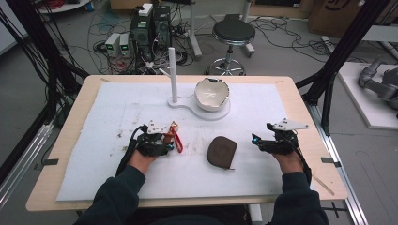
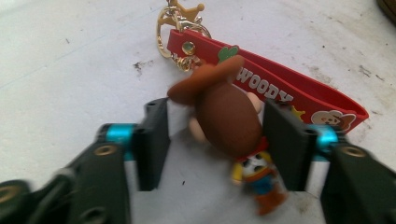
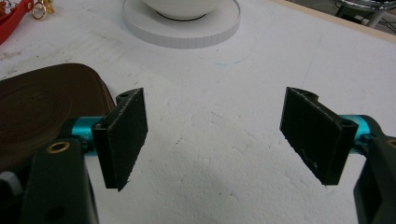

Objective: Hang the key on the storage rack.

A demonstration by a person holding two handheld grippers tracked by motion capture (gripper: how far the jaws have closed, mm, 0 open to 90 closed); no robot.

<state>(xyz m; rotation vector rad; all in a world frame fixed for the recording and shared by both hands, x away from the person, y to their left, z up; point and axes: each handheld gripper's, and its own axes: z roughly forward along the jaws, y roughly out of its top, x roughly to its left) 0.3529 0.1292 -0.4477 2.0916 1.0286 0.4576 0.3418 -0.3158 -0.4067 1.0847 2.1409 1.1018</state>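
1. Table (image 1: 300,117) carried a white mat; on it, toward the far edge, sat a white stand with an upright post (image 1: 172,75) and a white bowl (image 1: 212,93) on its round base.
2. Brown pouch (image 1: 222,151) lay flat on the mat between the two hands, nearer the right one. In the right gripper view it sat just beside the left-hand jaw, not between the jaws.
3. Right gripper (image 3: 215,135) had its jaws spread wide over bare mat, holding nothing.
4. Left gripper (image 2: 215,140) also stood open, one jaw on either side of the keychain figure (image 2: 229,126). Right-hand jaw looked very close to the figure or touching it; a clear gap showed on the other side. No grip yet, by my reading.
5. Figure lay on the mat with its hat toward the far end and its feet toward the gripper, so its long axis ran roughly along the jaws.
6. Red strap (image 2: 289,93) marked WOODY trailed past the jaws beyond the figure, gold clasp (image 2: 180,23) at its far end.
7. Judgement: left hand was the nearer one, and simply shutting across the figure's body looked sufficient.
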